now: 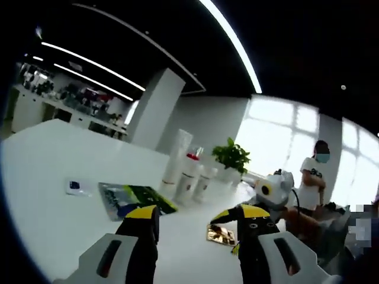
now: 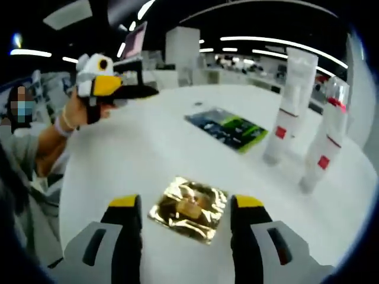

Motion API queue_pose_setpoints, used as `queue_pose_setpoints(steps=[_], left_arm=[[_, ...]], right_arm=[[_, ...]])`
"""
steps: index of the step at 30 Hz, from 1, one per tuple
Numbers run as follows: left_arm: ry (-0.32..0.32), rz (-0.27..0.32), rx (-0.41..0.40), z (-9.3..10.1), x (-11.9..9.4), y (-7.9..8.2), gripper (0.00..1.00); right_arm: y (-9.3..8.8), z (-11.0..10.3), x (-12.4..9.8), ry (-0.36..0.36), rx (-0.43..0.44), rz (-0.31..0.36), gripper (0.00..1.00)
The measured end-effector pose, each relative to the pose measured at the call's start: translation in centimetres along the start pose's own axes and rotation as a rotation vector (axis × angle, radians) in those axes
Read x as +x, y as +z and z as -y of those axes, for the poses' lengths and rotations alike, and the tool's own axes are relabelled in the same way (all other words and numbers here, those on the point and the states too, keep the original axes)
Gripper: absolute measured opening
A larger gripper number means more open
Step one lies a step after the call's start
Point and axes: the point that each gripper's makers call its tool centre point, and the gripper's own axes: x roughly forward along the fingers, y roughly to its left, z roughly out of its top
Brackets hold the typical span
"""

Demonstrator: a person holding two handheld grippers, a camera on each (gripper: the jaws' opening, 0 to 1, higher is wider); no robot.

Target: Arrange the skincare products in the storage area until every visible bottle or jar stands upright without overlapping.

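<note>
Two yellow-tipped fingers of the right gripper (image 2: 182, 207) stand wide apart with nothing between them, low over the white surface (image 2: 136, 154). Just ahead of them, lying flat and centred on the gap, is a crinkled gold foil sachet (image 2: 189, 208); the right gripper is clearly the nearer one to it. Farther out and to the right stand two white tubes, a tall white tube (image 2: 291, 100) and a red-capped tube (image 2: 324, 133), both upright on their caps and apart from each other, their long axes vertical. Between them and the far edge lies a flat green-and-blue packet (image 2: 228, 127).

In the left gripper view the left gripper (image 1: 198, 222) is likewise spread wide and empty, held up off the surface. Beyond its fingers stand three white tubes (image 1: 186, 171) close together, upright. No tray or box can be made out, so nothing sits inside anything. My guess is that the sachet is the likely next pick.
</note>
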Motion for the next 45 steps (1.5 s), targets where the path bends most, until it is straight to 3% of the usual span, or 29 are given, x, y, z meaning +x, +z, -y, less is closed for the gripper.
queue_pose_setpoints(steps=[1, 5, 15, 16, 17, 18, 19, 20, 28, 30, 33, 35, 37, 39, 41, 42, 45], left_arm=[[-0.001, -0.001, 0.002, 0.1, 0.0, -0.1, 0.55], [-0.018, -0.007, 0.017, 0.7, 0.0, -0.3, 0.55], [-0.031, 0.002, 0.031, 1.3, -0.2, 0.0, 0.54], [-0.032, 0.001, 0.032, 1.4, -0.2, 0.0, 0.54], [-0.034, -0.001, 0.034, 1.4, -0.2, -0.1, 0.54], [-0.036, -0.004, 0.035, 1.6, -0.1, -0.2, 0.54], [-0.039, -0.005, 0.036, 1.6, -0.1, -0.2, 0.54], [-0.042, -0.006, 0.036, 1.7, -0.1, -0.2, 0.54], [-0.051, -0.017, 0.033, 1.8, 0.0, -0.3, 0.54], [-0.063, -0.050, 0.054, 2.2, 0.3, -0.9, 0.54], [-0.063, -0.135, 0.135, 2.9, 1.0, -2.5, 0.53], [-0.049, -0.209, 0.231, 3.1, 1.6, -3.9, 0.52], [-0.023, -0.296, 0.393, 2.8, 2.0, -5.3, 0.53], [0.033, -0.357, 0.589, 2.0, 2.3, -6.2, 0.62], [0.094, -0.378, 0.774, 1.5, 2.6, -6.4, 0.70], [0.113, -0.380, 0.854, 1.4, 2.7, -6.3, 0.69], [0.150, -0.387, 1.003, 1.8, 3.1, -6.2, 0.67]], right_arm=[[0.0, -0.1, 0.0, 0.002, 0.003, -0.002, 0.42], [-0.3, -0.3, 0.1, 0.014, -0.005, -0.043, 0.42], [-0.6, -0.5, -0.2, 0.034, -0.012, -0.074, 0.39], [-0.5, -0.5, -0.2, 0.035, -0.012, -0.081, 0.35], [-0.7, -0.3, -0.3, 0.027, -0.005, -0.095, 0.10], [-1.3, 1.0, -0.5, -0.037, 0.014, -0.138, 0.00], [-0.3, 1.1, 0.2, 0.000, 0.002, -0.072, 0.00], [0.0, 1.3, 0.3, 0.018, -0.025, -0.059, 0.00], [0.2, 1.5, -0.1, 0.011, -0.021, -0.061, 0.00], [0.3, 1.3, 0.0, 0.011, -0.022, -0.059, 0.00], [0.4, 1.0, -0.2, 0.007, -0.037, -0.056, 0.00], [0.4, 0.5, -0.2, 0.002, -0.047, -0.056, 0.00], [0.4, 0.1, -0.3, -0.004, -0.062, -0.053, 0.00], [0.3, -0.2, -0.4, -0.007, -0.070, -0.049, 0.00], [0.3, -0.4, -0.4, -0.005, -0.072, -0.041, 0.00], [0.2, -0.4, -0.4, -0.002, -0.071, -0.036, 0.00], [0.2, -0.7, -0.4, 0.007, -0.066, -0.021, 0.00]])
